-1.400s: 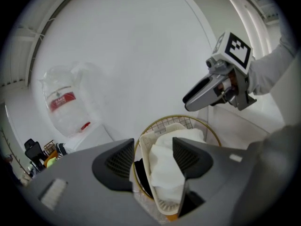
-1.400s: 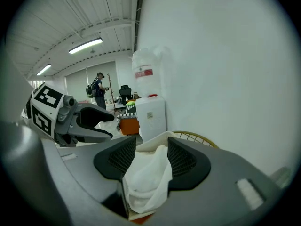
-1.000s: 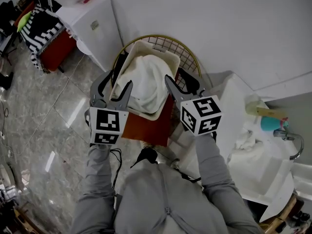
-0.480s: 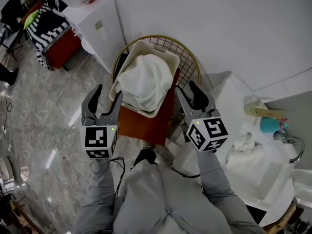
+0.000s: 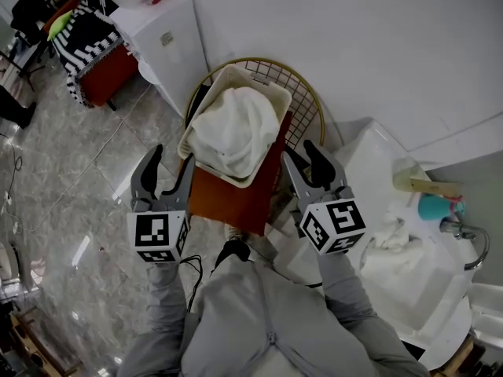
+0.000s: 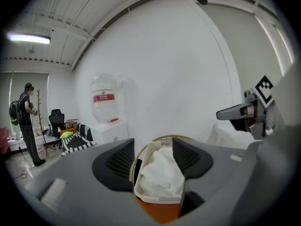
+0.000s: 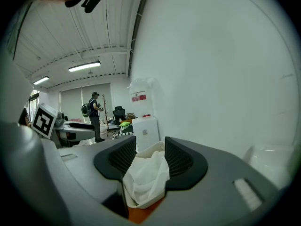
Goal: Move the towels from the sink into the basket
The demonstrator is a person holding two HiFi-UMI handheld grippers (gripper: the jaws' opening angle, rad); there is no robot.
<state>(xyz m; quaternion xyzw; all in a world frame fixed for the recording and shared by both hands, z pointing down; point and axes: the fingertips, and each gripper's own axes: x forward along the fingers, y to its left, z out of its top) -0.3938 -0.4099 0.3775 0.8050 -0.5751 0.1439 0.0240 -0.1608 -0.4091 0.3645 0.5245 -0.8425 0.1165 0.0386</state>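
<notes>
1. Floor (image 5: 71,179): pale polished stone, takes up the left of the head view.
2. Sink (image 5: 416,285): white, at my right against the white wall. Faucet (image 5: 465,232) at its far right edge.
3. White cabinet (image 5: 169,42): far left by the wall. In the left gripper view a large clear water bottle (image 6: 106,98) stands on it.
4. Wire basket (image 5: 302,85): round, gold rim, against the wall ahead of me.
5. Cream basket (image 5: 275,96): slotted plastic, resting on an orange-brown surface (image 5: 232,199). Its far end lies within the gold rim, though I cannot tell if it sits inside the wire one.
6. Towel, first (image 5: 232,128): white, heaped in the cream basket and filling most of it.
7. Towel, second (image 5: 391,238): white, crumpled in the sink near the faucet, well apart from both my tools.
8. My left gripper (image 6: 153,152): jaws moderately apart, gripping nothing. It is held short of the cream basket on its left, with the heaped towel showing through the gap farther off.
9. My right gripper (image 7: 149,157): jaws parted a little less, also empty. It sits between the cream basket and the sink, pointed toward the basket.
10. Teal cup (image 5: 431,207): on the sink's back edge.
</notes>
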